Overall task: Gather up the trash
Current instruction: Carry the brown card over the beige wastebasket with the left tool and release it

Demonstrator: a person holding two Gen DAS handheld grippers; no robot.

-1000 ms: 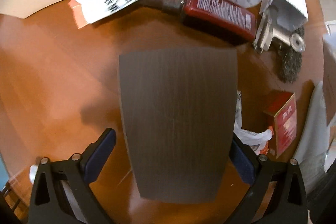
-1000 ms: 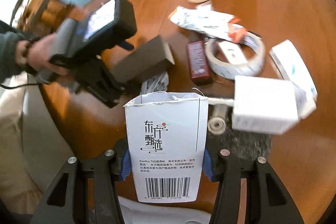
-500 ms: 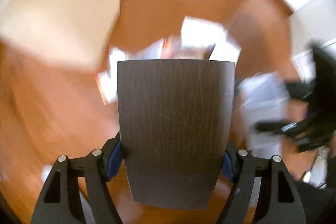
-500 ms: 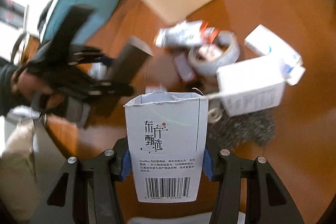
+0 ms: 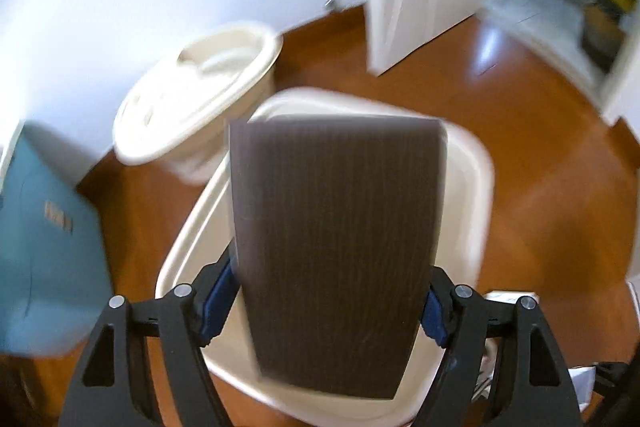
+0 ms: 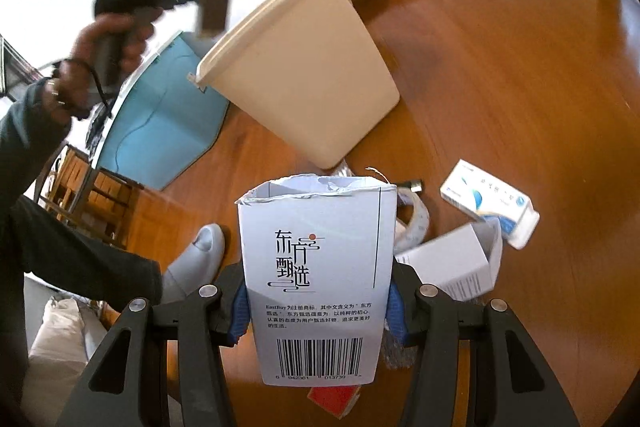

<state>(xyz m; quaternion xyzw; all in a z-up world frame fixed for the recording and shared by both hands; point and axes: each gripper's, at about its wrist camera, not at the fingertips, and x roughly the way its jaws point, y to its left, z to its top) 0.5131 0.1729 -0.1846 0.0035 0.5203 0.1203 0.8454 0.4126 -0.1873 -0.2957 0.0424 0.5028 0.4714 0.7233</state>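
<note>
We are gripping a light, stiff dark box [image 5: 336, 247] and a crushable carton [image 6: 316, 279] by their sides, each hand-held gripper clenched.

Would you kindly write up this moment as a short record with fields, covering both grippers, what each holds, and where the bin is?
left gripper: shut on the dark box, held above the open cream bin
right gripper: shut on the white carton, torn open at the top, barcode near its lower end
bin: on the wooden floor, a lidded cream container beside it
left on floor: blue-and-white box, open white box, tape roll
nearby: teal box
</note>
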